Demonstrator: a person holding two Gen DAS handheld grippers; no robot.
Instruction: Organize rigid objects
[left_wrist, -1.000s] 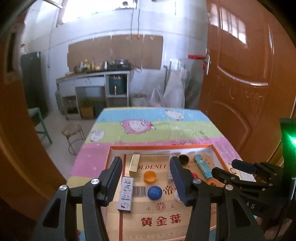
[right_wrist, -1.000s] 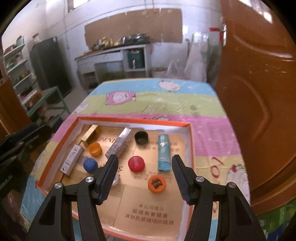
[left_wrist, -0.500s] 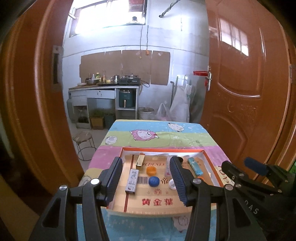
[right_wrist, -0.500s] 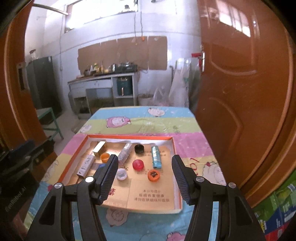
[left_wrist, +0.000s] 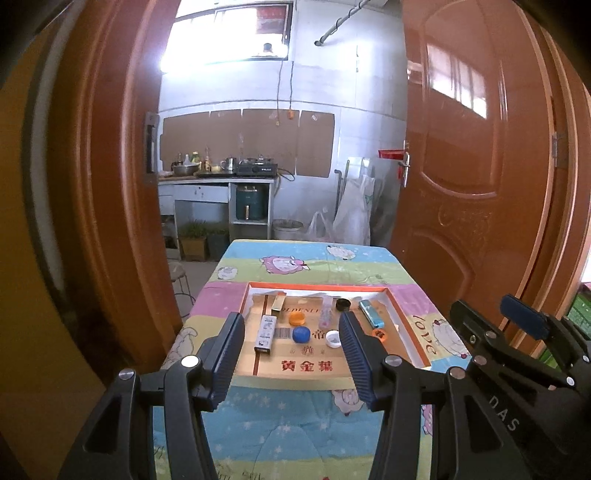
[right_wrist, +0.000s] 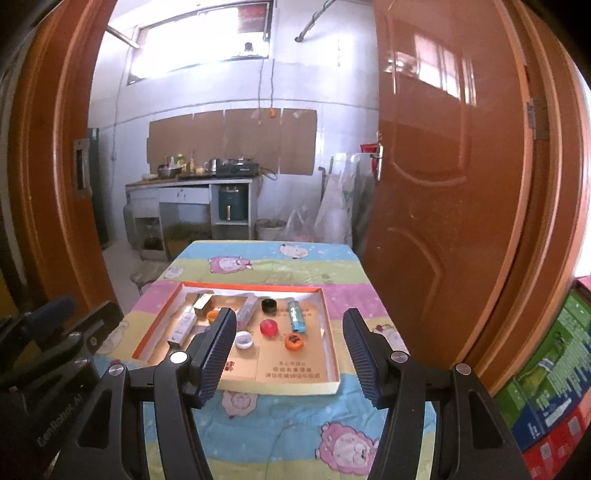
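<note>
A shallow cardboard tray (left_wrist: 402, 325) (right_wrist: 330, 332) lies on the table and holds small rigid objects. In it are a white stick box (left_wrist: 265, 332), a gold box (left_wrist: 277, 303), an orange cap (left_wrist: 296, 318), a blue cap (left_wrist: 301, 334), a white cap (right_wrist: 243, 339), a black cap (right_wrist: 269, 305), a red cap (right_wrist: 268, 328), an orange-black cap (right_wrist: 294, 342) and a blue lighter (right_wrist: 296, 315). My left gripper (left_wrist: 291, 354) is open and empty, well back from the tray. My right gripper (right_wrist: 290, 354) is open and empty too, also held back.
The table wears a pastel cartoon cloth (right_wrist: 266, 266). Brown doors stand on both sides (left_wrist: 461, 184) (right_wrist: 44, 184). A kitchen counter (left_wrist: 221, 177) stands at the far wall. Coloured cartons (right_wrist: 554, 387) are stacked at the right. The other gripper shows at the right edge of the left wrist view (left_wrist: 517, 354).
Both grippers have pulled far back and up from the tray. The tray now looks small and distant. Both stay open and empty.
</note>
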